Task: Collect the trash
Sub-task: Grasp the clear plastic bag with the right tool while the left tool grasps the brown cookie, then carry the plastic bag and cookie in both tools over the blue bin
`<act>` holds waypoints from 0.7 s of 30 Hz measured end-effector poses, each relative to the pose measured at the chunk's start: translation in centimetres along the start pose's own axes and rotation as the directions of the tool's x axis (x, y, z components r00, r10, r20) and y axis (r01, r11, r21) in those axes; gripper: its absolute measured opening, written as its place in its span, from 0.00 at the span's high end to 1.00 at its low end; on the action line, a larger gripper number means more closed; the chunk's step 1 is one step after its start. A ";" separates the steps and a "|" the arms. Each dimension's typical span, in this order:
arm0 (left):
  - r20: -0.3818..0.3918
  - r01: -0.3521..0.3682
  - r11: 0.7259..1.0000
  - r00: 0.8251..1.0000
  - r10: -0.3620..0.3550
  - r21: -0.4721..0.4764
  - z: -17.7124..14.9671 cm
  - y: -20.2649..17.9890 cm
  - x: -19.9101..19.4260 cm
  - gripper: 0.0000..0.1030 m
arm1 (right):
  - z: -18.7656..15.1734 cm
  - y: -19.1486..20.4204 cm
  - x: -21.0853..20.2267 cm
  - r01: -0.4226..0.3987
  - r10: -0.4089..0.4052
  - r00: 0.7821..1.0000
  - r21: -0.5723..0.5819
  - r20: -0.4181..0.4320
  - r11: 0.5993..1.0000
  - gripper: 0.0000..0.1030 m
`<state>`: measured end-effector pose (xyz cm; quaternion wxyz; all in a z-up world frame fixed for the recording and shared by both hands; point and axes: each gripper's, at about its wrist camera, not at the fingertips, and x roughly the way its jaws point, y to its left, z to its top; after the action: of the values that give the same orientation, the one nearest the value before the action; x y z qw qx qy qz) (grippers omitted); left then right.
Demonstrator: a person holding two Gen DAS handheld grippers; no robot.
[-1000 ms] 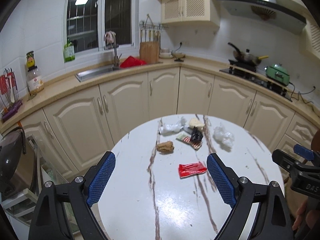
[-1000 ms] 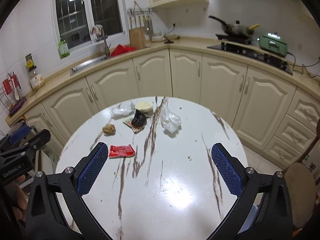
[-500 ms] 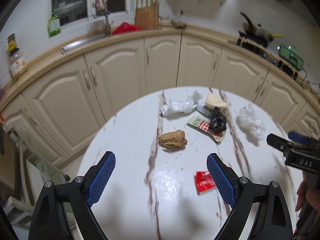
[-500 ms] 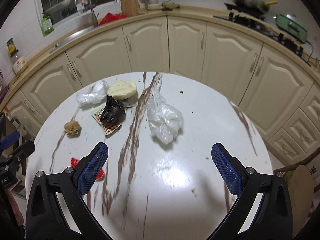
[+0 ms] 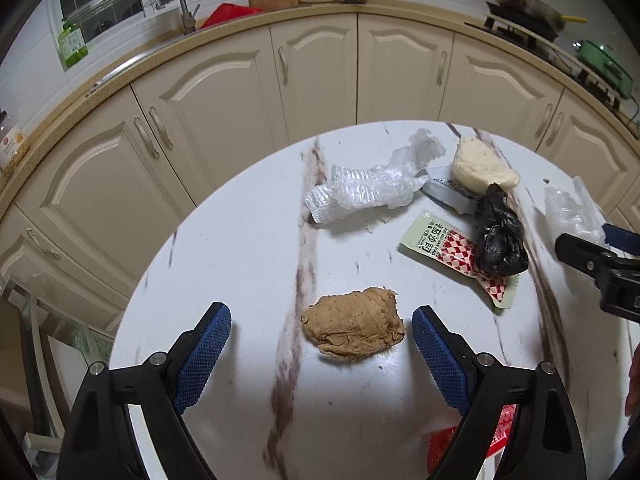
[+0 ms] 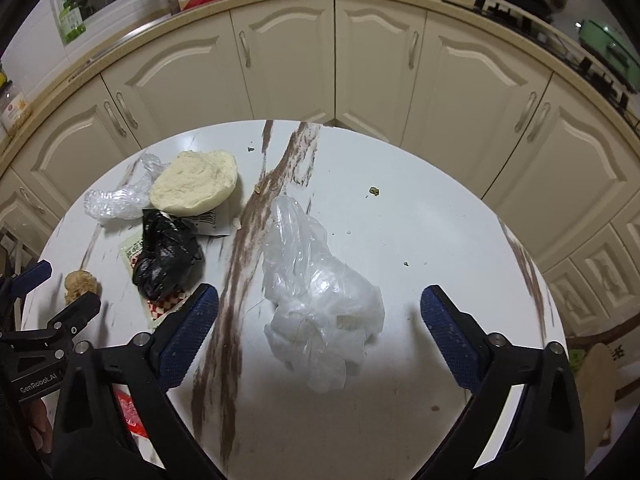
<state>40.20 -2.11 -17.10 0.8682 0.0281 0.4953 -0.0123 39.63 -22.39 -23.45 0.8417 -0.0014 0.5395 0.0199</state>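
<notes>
Brown wad (image 5: 354,334) lies on the table (image 5: 240,240) between my left gripper's (image 5: 322,334) wide jaws, untouched; clear bag (image 6: 316,300) likewise under my right gripper (image 6: 320,316), whose jaws have just narrowed slightly, holding nothing. Step: approach. Next, I judge: lower, close on each.

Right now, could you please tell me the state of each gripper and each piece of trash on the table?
Left gripper: open, brown lump between its fingers, untouched.
Right gripper: open, jaws just closing slightly, astride clear bag.
Brown lump: lying on table.
Clear bag: crumpled, lying.
Black bag: knotted, on sauce packet.
</notes>
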 end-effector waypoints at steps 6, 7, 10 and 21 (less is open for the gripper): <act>0.040 0.065 0.997 0.997 -0.063 -0.039 0.9 0.4 1.5 0.48 | 0.0 0.0 1.1 0.014 -0.014 0.999 -0.013 -0.029 1.000 0.42; 0.045 0.073 0.997 0.996 -0.072 -0.036 0.4 0.4 1.5 0.56 | -0.2 0.1 1.1 0.008 -0.008 1.000 -0.019 -0.028 1.000 0.48; 0.060 0.108 0.993 0.993 -0.105 -0.040 0.4 0.7 1.8 0.57 | -0.4 0.1 0.8 -0.008 0.008 1.000 -0.022 -0.019 1.000 0.53; 0.112 0.167 0.986 0.980 -0.164 -0.016 -0.8 -0.1 -1.6 0.57 | -3.6 -3.1 -3.8 -0.128 0.126 0.991 0.069 0.035 0.989 0.55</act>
<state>38.68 -2.16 -16.12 0.8904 -0.0251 0.4474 -0.0796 34.86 -25.66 -21.60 0.8464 0.0630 0.5260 0.0544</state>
